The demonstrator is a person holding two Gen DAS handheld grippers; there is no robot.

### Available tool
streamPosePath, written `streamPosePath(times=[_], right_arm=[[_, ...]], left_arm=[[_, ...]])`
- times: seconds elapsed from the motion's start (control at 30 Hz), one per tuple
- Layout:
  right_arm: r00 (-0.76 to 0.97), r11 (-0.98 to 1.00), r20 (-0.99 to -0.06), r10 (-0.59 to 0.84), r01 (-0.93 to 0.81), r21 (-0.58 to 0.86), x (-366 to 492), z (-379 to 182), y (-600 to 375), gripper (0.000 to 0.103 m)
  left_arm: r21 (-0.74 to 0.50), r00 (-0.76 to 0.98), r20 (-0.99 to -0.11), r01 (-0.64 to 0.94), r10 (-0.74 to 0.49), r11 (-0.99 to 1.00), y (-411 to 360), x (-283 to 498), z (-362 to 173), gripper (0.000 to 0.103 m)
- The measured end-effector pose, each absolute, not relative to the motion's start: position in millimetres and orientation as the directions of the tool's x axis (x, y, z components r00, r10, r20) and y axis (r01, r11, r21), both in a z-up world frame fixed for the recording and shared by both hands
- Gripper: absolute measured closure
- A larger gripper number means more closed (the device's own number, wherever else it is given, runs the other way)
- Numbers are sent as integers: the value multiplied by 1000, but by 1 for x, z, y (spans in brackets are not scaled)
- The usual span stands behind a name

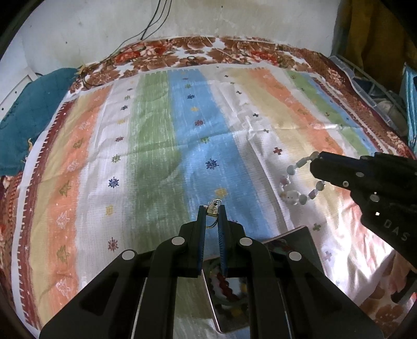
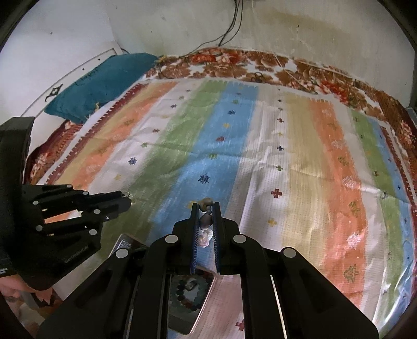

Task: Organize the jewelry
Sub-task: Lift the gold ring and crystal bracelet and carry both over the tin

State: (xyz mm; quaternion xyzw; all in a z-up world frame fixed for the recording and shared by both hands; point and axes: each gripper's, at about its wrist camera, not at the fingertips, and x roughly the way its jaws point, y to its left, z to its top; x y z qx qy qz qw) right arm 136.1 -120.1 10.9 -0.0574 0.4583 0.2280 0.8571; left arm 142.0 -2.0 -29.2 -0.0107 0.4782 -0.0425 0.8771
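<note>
My left gripper (image 1: 211, 208) is shut on a small gold ring with a silvery charm (image 1: 214, 206), held above the striped cloth; it also shows at the left in the right wrist view (image 2: 125, 200). My right gripper (image 2: 206, 207) is shut on a beaded bracelet (image 2: 204, 221). In the left wrist view the right gripper (image 1: 316, 160) holds that bracelet of pale white and pink beads (image 1: 292, 194), which hangs in a loop. A shiny metal tray (image 1: 229, 294) with beaded jewelry in it lies under both grippers, also seen in the right wrist view (image 2: 192, 294).
A striped multicolour cloth (image 1: 161, 146) covers a floral bedsheet (image 1: 198, 52). A teal pillow (image 2: 101, 80) lies at the far left by the white wall. Black cables (image 1: 153, 23) hang down the wall. Clutter and a crate (image 1: 375, 88) stand at the right edge.
</note>
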Motion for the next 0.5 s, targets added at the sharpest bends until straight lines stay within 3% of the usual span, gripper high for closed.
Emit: streamPosePath(times=[0.5], right_arm=[[479, 867, -787, 388, -480, 136, 99, 26, -122, 92]], left_arm=[[-88, 548, -829, 73, -114, 993, -9, 118, -21, 94]])
